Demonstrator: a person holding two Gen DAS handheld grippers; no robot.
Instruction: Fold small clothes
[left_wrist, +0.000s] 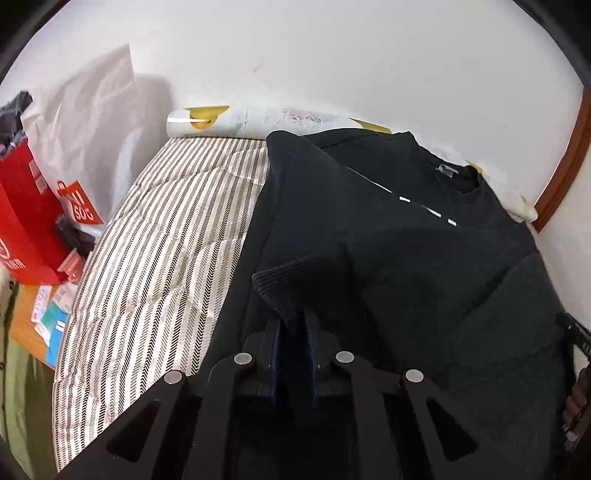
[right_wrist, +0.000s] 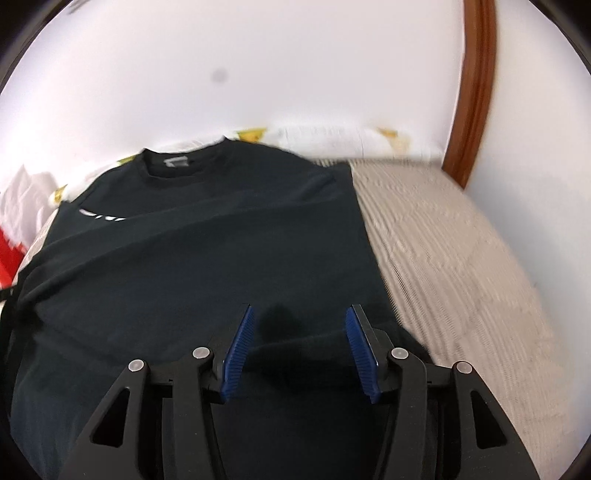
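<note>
My left tongs (left_wrist: 294, 325) are pinched narrow on the ribbed cuff (left_wrist: 284, 291) of the black sweatshirt (left_wrist: 424, 258), the blue pads (left_wrist: 275, 362) nearly together with the knit edge caught between them and lifted a little off the body of the garment. The left tongs point forward over the sweatshirt's lower half, angled slightly down. My right tongs (right_wrist: 299, 332) are spread wide, blue pads (right_wrist: 240, 350) well apart, nothing gripped; they hover low over the hem end of the sweatshirt (right_wrist: 207, 266), pointing toward the collar (right_wrist: 177, 162), and a dark fold of fabric lies between the pads without touching either one that I can tell. The right view is motion-blurred, so fine contact is unclear. The sweatshirt lies flat, front up, on the striped bed cover (left_wrist: 159, 251), collar toward the wall (left_wrist: 332, 55), a small white logo (left_wrist: 428, 212) on the chest. The sleeve held on the left is folded inward across the torso. At the far right edge of the left view I see part of the other gripper and a hand (left_wrist: 576, 395). A patterned roll (left_wrist: 258, 120) sits along the wall behind the collar. Beside the bed on the left are a red bag (left_wrist: 26, 221) and a white paper bag (left_wrist: 92, 122). A brown wooden frame (right_wrist: 472, 92) curves up at the right of the bed (right_wrist: 461, 258).
</note>
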